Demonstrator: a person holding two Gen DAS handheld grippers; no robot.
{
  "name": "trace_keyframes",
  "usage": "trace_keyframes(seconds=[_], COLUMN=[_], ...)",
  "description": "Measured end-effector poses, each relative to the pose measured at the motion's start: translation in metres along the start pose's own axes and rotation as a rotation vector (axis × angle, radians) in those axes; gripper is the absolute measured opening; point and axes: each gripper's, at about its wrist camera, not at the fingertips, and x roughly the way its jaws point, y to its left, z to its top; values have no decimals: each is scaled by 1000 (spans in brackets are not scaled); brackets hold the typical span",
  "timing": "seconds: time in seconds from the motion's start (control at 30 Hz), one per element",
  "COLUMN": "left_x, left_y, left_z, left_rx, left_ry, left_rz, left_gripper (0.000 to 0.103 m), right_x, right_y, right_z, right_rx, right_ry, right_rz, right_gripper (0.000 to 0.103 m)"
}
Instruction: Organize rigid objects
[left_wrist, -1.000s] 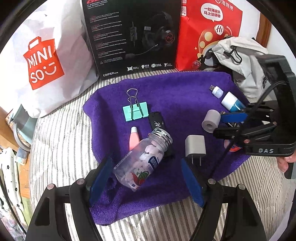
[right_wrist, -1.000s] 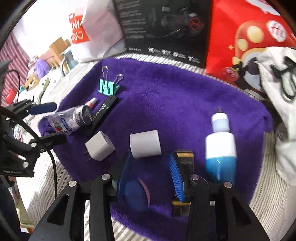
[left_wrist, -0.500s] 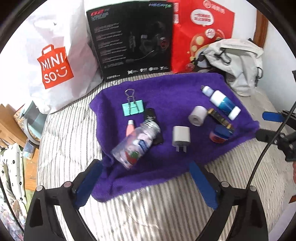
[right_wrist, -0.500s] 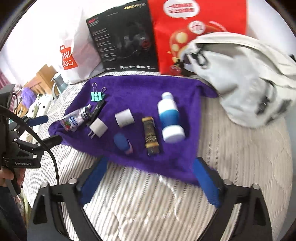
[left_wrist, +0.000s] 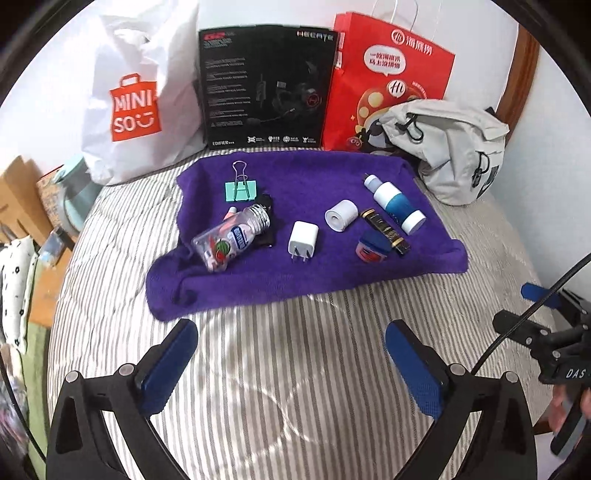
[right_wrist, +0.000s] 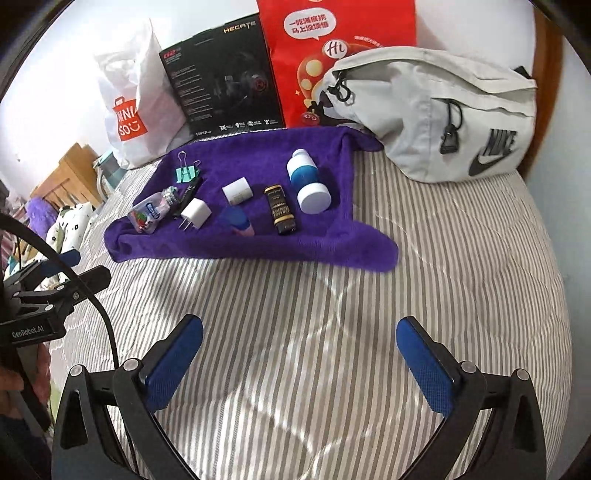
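1. Both my grippers are hanging over the striped bedding (left_wrist: 280, 369), well back from the purple towel (left_wrist: 306, 273). Left gripper (left_wrist: 291, 354) has its jaws spread wide, nothing in them. Right gripper (right_wrist: 301, 354) is the same: wide apart and empty.
2. All the stuff sits on the towel. On the left is a mint binder clip (left_wrist: 241, 189), and a clear candy bottle (left_wrist: 231, 238) on its side, lying over a black flat thing I can't identify.
3. In the middle there's a white charger plug (left_wrist: 303, 242) with prongs pointing toward me, and a small white roll (left_wrist: 341, 215) just beside it.
4. On the right is a little blue-lidded jar (left_wrist: 372, 246), a black-and-gold tube (left_wrist: 385, 230) touching it, then a white-and-blue bottle (left_wrist: 394, 204) lying down.
5. Behind the towel: a white Miniso bag (left_wrist: 136, 107), black headset box (left_wrist: 264, 86), red paper bag (left_wrist: 388, 77) and grey Nike bag (right_wrist: 443, 110).
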Motion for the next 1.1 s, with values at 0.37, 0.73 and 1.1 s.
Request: trace_keyframes(seconds=[0.37,0.73,1.1], left_x=[-40,-58,-65], left_y=[-4,-1,0], left_z=[-28,-34,-36], left_rx=[6,15,9], left_ry=[-30,-52,-53], left_rz=[-3,26,28], left_gripper=[103,103,103], right_x=[-32,-43,-52], right_y=[23,27,27], right_z=[-29,-39,-41], right_rx=[-12,-15,-17], right_ry=[-17,-20,-34], right_rz=[-59,-84,-109], right_gripper=[103,103,103])
